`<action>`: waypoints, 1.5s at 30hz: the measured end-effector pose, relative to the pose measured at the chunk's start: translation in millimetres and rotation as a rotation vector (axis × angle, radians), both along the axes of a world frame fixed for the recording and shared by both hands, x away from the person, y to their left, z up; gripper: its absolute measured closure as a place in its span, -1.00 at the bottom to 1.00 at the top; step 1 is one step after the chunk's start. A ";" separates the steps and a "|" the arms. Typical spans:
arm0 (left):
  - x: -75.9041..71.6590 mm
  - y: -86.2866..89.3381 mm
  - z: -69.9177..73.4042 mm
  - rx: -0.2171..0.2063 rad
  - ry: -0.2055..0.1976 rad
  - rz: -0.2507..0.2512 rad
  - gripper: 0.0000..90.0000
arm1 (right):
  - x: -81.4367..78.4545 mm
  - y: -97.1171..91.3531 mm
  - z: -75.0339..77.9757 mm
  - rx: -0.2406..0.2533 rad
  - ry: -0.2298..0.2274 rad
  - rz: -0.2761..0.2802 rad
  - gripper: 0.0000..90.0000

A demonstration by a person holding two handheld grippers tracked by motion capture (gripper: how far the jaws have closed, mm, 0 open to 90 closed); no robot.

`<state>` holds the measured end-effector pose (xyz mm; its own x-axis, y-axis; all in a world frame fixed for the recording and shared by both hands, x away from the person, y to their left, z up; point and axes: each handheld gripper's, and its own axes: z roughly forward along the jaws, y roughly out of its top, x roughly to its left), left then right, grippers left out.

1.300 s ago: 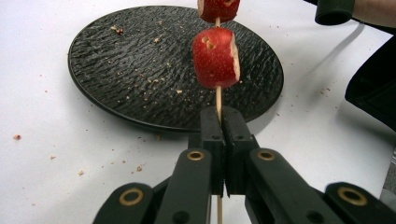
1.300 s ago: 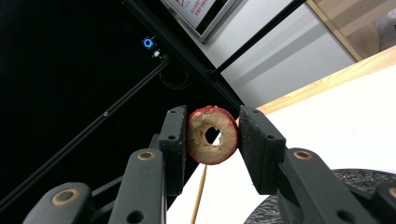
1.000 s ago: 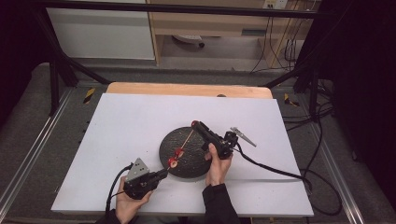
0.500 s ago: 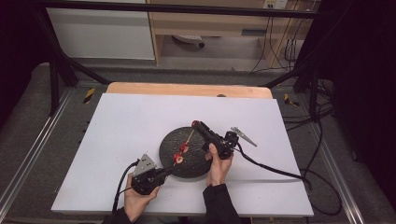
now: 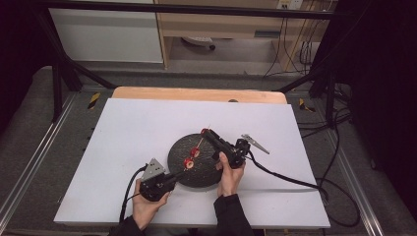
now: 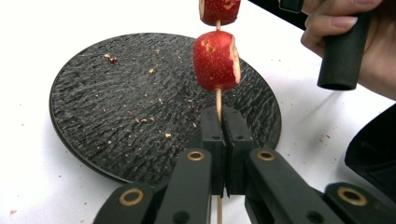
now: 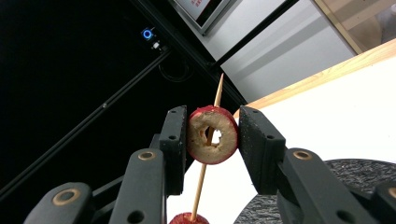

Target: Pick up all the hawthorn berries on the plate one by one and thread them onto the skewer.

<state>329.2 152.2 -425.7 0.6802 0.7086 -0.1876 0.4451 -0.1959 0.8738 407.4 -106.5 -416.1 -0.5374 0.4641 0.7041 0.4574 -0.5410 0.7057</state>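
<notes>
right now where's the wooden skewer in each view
High view: skewer slants over the black plate, centre.
Left gripper view: upright at centre, skewer clamped in the left gripper.
Right gripper view: skewer behind the held fruit slice.
Shared landmark: the black plate.

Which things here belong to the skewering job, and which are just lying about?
In use:
- thin wooden skewer, clamped in the left tool
- red cored fruit ring, gripped by the right tool
- two red fruit pieces already threaded
- round black textured plate

Lying about:
- crumbs on the plate
- white tabletop
</notes>
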 end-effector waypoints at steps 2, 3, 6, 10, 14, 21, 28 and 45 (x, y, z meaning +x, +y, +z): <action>1.4 -1.1 1.1 0.003 0.002 -0.001 0.97 | 0.0 0.1 -0.5 -0.005 -0.002 -0.001 0.42; 2.3 -1.5 1.9 0.007 -0.001 -0.002 0.97 | -0.1 0.3 -0.5 -0.004 0.001 0.001 0.42; 5.3 -2.4 4.5 0.010 -0.003 -0.005 0.97 | -0.2 0.3 -0.8 -0.008 -0.001 0.001 0.42; 8.3 -4.9 5.7 0.005 0.004 -0.003 0.97 | -0.2 0.2 -1.2 -0.018 -0.003 0.006 0.42; 11.7 -9.8 7.2 0.002 0.006 0.000 0.97 | -0.9 1.8 -4.0 -0.022 0.007 0.015 0.42; 15.6 -10.6 7.0 -0.004 0.004 0.001 0.97 | -3.4 2.3 -5.0 -0.042 0.007 0.024 0.42; 15.6 -9.5 4.1 -0.004 0.009 -0.005 0.97 | -3.6 3.1 -6.7 -0.068 0.015 0.037 0.41; 8.9 17.4 1.2 0.028 0.026 -0.009 0.97 | -3.1 -21.3 12.5 -0.462 0.000 0.097 -0.69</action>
